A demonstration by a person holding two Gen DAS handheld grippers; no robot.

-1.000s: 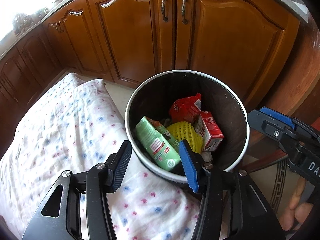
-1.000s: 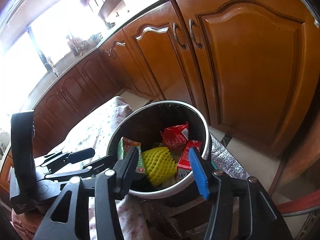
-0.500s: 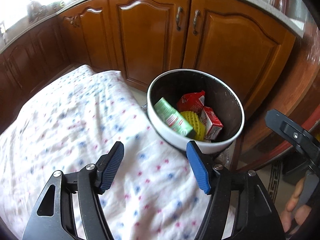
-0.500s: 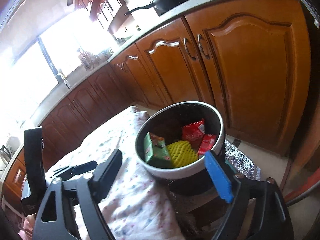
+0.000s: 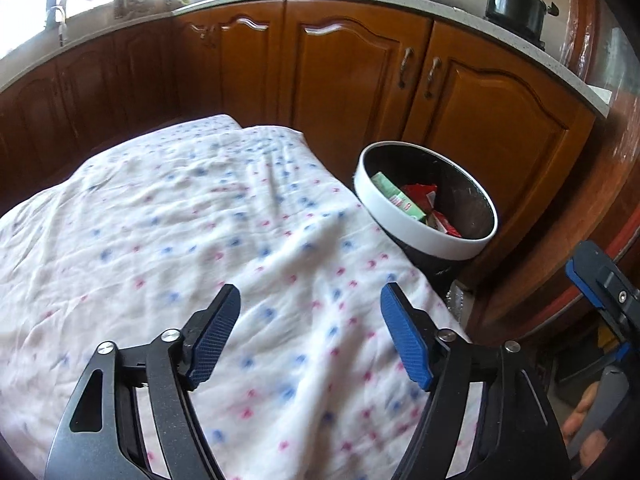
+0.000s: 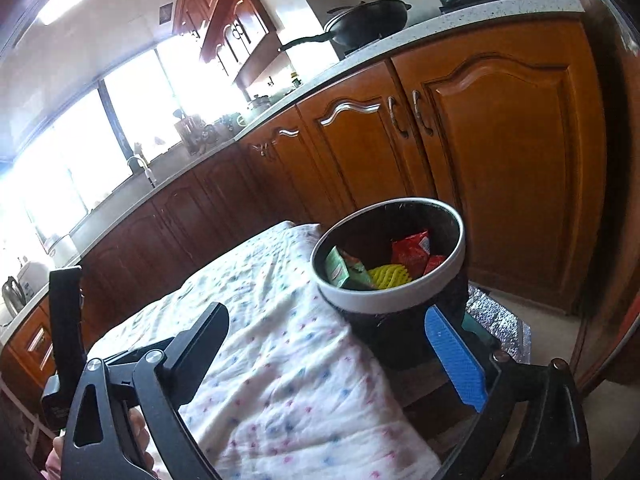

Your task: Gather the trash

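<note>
Both grippers' jaws spread, above cloth [image 5: 200, 240].

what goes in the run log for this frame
left gripper: open, empty | right gripper: open, empty | trash bin: holds cartons, wrappers | tablecloth: bare

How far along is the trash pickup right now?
Done: the bin already holds a green carton, a red wrapper and yellow foam netting. In hand: nothing; the left gripper and right gripper are both open and empty above the cloth. Left: no loose trash shows on the cloth, so collecting looks about finished.
</note>
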